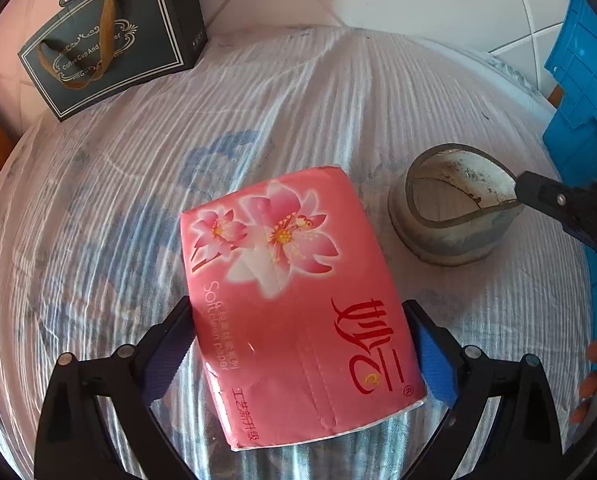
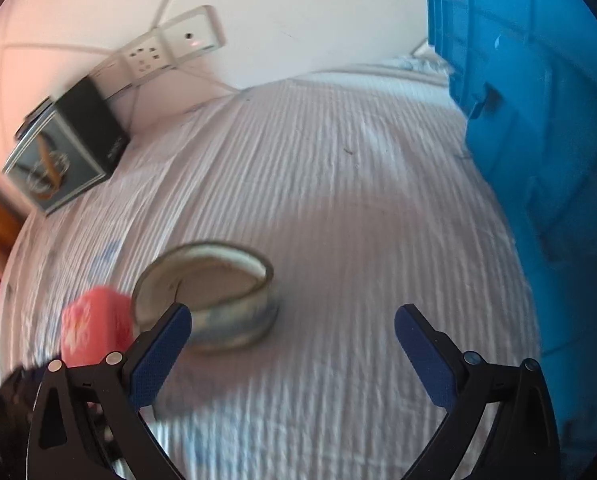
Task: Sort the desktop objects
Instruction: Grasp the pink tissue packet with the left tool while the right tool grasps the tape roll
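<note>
- The pink tissue pack (image 1: 294,304) lies flat on the counter (image 1: 298,100), which wears a white ribbed cloth with faint blue print
- The left tool (image 1: 304,348) straddles the pack's near half, its jaws spread wide; whether the blue pads (image 1: 436,356) touch the pack's sides cannot be told
- To the right of the pack stands a worn grey cup (image 1: 454,216), nothing visible inside
- The right tool (image 2: 292,322) hangs with jaws apart and nothing between them, the cup just beyond its left finger
- Far left, a dark gift box (image 1: 110,36) leans by the wall
- At the right edge stands a blue crate (image 2: 538,120), its contents hidden
</note>
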Demonstrator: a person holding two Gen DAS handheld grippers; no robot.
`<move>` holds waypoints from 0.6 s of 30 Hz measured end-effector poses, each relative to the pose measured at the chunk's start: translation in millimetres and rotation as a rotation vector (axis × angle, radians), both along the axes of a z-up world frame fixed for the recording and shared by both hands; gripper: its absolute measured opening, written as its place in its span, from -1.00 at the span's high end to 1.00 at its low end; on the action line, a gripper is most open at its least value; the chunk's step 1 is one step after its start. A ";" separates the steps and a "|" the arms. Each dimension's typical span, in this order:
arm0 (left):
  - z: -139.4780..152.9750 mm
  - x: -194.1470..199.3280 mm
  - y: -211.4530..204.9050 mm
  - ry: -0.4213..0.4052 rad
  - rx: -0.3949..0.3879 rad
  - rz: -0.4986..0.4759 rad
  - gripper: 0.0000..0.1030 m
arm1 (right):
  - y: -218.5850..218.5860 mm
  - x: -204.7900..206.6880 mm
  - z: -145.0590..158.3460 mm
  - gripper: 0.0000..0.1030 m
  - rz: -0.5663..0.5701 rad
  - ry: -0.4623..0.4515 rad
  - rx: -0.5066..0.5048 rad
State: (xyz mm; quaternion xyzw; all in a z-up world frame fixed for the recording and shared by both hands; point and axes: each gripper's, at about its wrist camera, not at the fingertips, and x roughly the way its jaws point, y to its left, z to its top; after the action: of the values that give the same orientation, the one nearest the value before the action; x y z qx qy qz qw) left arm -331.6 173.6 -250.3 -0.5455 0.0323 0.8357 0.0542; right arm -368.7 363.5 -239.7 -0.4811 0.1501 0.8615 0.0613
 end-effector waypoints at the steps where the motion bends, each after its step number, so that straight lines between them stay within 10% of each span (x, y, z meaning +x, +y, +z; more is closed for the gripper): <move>1: -0.2 -2.0 -0.2 0.001 -0.001 -0.001 -0.93 | 2.2 -9.5 -4.1 -1.00 -0.006 -0.014 -0.025; 5: -1.8 -13.6 2.0 0.006 -0.013 -0.018 -0.94 | -1.4 -32.4 -18.3 -0.99 0.010 -0.096 -0.037; 10: 1.3 -12.6 -4.9 0.019 0.018 -0.015 -0.85 | -12.6 -35.3 -30.3 0.44 0.059 -0.137 -0.053; 18: 49.5 31.7 -22.7 0.155 0.043 0.000 -0.83 | -38.3 0.0 18.7 0.65 0.136 0.012 0.080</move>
State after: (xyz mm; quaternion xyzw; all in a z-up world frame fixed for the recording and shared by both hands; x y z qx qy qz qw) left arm -299.9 150.9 -200.8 -0.4779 0.0185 0.8759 0.0634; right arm -368.6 325.3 -221.0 -0.4821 0.0830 0.8719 0.0212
